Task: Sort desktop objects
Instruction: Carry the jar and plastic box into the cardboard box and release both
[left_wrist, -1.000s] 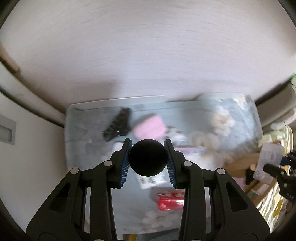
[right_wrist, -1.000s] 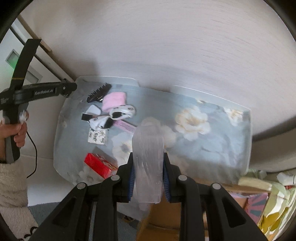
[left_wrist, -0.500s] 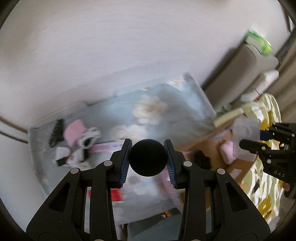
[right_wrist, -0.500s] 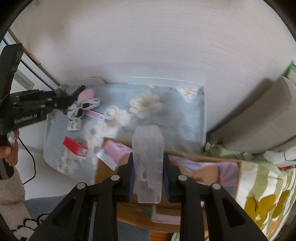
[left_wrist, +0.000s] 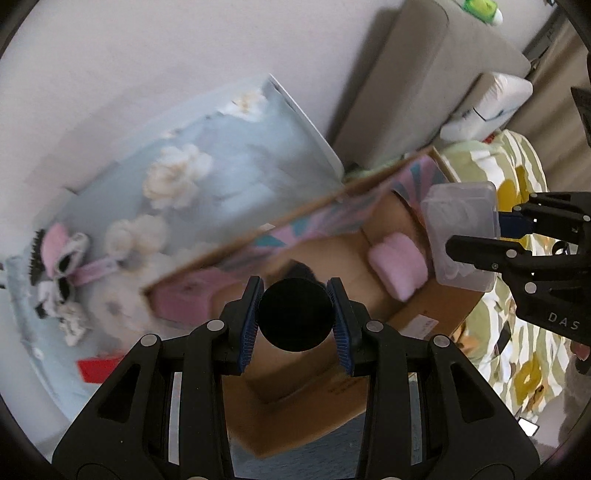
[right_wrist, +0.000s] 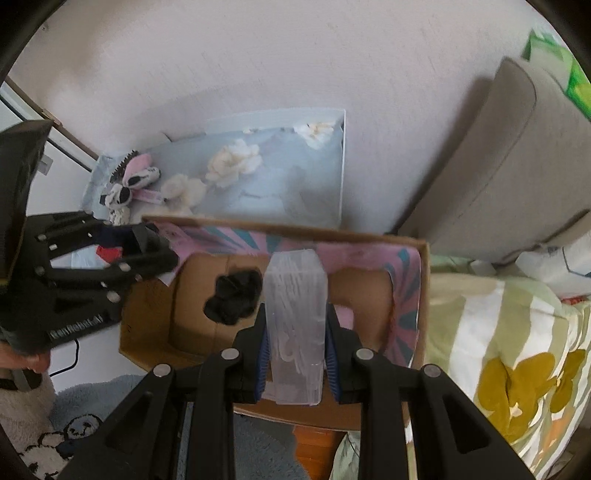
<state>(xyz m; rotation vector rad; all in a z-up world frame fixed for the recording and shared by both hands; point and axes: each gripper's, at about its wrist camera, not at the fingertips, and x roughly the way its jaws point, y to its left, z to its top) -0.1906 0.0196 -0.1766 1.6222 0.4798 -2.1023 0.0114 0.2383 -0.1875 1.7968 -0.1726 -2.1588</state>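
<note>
Black and round, a ball-like object (left_wrist: 293, 314) sits clamped between the blue pads of the left gripper (left_wrist: 294, 314), whose jaws stand narrowly apart and press on both its sides; in the left wrist view it hangs above the open brown cardboard box with a pink and teal patterned lining (left_wrist: 424, 321). At about two o'clock from the ball in that view, the right gripper (left_wrist: 491, 236) comes in from the frame's right edge with a clear, boxy plastic container (left_wrist: 460, 236) pinched in its nearly closed jaws, over the box's far corner. A pale pink soft block (left_wrist: 397, 267) lies inside the box just beside that container. In the right wrist view the clear container (right_wrist: 297, 332) stands upright between the blue pads, above the box (right_wrist: 423, 280), and a black crumpled fabric item (right_wrist: 234, 297) rests on the box floor at ten o'clock from it. The left gripper's black frame shows at nine o'clock in this view, its fingertips over the box's left rim. Beyond the box, at twelve o'clock, a pale blue cloth with white flowers (right_wrist: 280, 177) covers a tabletop; a cluster of small things (right_wrist: 129, 181), pink, black and white, lies at its far left end, blurred. A small red packet (left_wrist: 98, 369) lies on the cloth at eight o'clock in the left wrist view. A green and yellow flowered bedcover (right_wrist: 509, 362) lies at three o'clock.
</note>
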